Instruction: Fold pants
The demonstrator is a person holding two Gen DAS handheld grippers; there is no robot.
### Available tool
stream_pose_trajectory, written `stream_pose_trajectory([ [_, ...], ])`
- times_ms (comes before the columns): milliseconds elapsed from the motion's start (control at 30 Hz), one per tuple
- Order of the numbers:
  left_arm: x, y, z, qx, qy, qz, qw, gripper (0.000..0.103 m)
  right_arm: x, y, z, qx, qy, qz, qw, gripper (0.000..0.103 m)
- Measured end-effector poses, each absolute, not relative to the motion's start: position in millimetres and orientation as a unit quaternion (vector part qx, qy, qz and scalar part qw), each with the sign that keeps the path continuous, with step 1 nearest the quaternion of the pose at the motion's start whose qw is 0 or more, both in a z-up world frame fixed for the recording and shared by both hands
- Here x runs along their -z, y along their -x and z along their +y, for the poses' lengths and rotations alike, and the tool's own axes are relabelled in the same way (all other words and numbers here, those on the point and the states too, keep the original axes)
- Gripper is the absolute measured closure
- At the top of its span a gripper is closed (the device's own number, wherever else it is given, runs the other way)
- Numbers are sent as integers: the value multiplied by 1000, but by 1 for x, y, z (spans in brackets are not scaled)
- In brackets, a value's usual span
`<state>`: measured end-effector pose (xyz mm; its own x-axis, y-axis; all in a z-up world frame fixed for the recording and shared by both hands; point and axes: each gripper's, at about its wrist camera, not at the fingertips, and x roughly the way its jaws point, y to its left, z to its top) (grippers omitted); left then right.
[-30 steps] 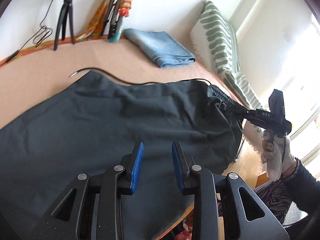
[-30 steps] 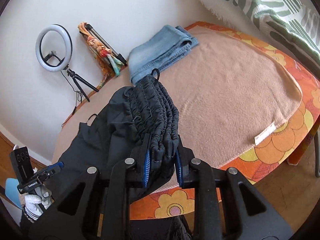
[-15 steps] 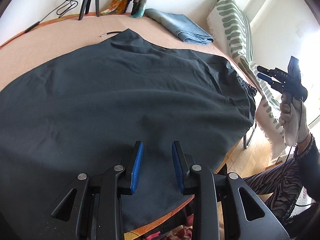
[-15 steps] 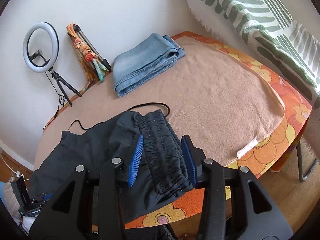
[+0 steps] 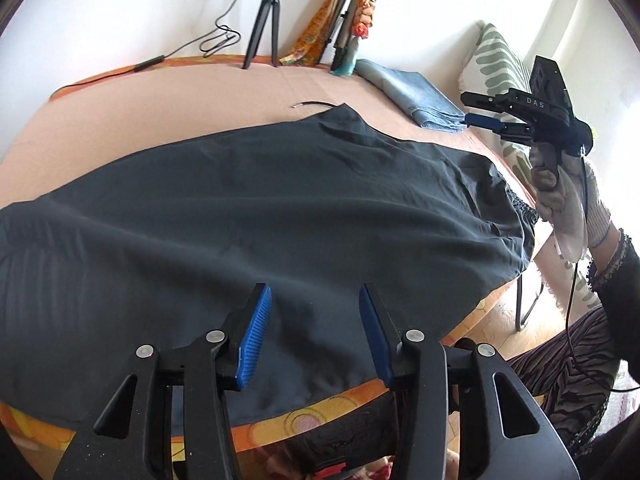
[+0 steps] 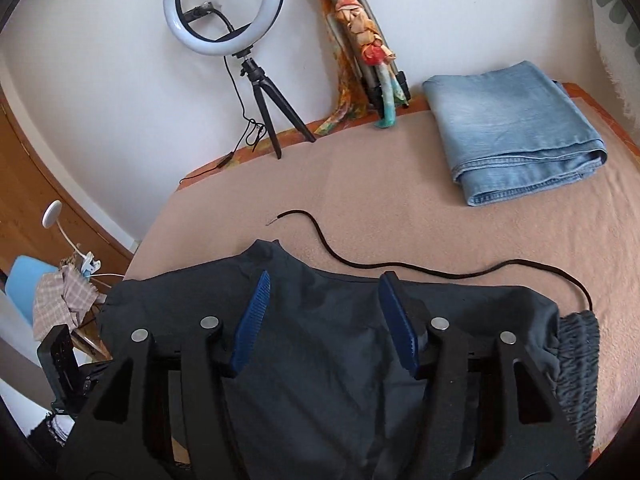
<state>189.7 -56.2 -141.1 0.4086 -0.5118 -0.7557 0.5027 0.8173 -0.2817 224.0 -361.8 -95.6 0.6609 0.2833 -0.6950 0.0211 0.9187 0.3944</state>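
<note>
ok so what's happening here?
A person with a handheld gripper in each hand is folding dark pants spread on a tan blanket. Neither holds cloth at this moment: the left gripper hovers over the near edge of the pants with its jaws opening, and the right gripper is over the pants, jaws also opening, nothing between them. The drawstring trails onto the blanket. Folded jeans lie at the far side.

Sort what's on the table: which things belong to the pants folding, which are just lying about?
Job: black pants with drawstring; left gripper and right gripper, both opening, nothing clamped.

Lying about: folded jeans, ring light, tripod bundle, striped cushion.
</note>
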Motion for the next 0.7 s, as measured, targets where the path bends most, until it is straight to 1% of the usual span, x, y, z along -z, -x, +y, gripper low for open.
stream_pose_trajectory([
  [67, 139, -190, -38, 283, 17, 450, 847, 52, 106, -243, -350, -85, -190, 420, 884, 39],
  [367, 152, -197, 39, 178, 62, 451, 873, 52, 153, -312, -296, -135, -171, 474, 853, 37],
  [467, 162, -203, 59, 143, 66, 460, 874, 52, 164, -329, -275, -150, -152, 487, 847, 32],
  [700, 183, -219, 92, 113, 110, 481, 863, 52, 185, -348, -254, -142, -117, 509, 841, 32],
])
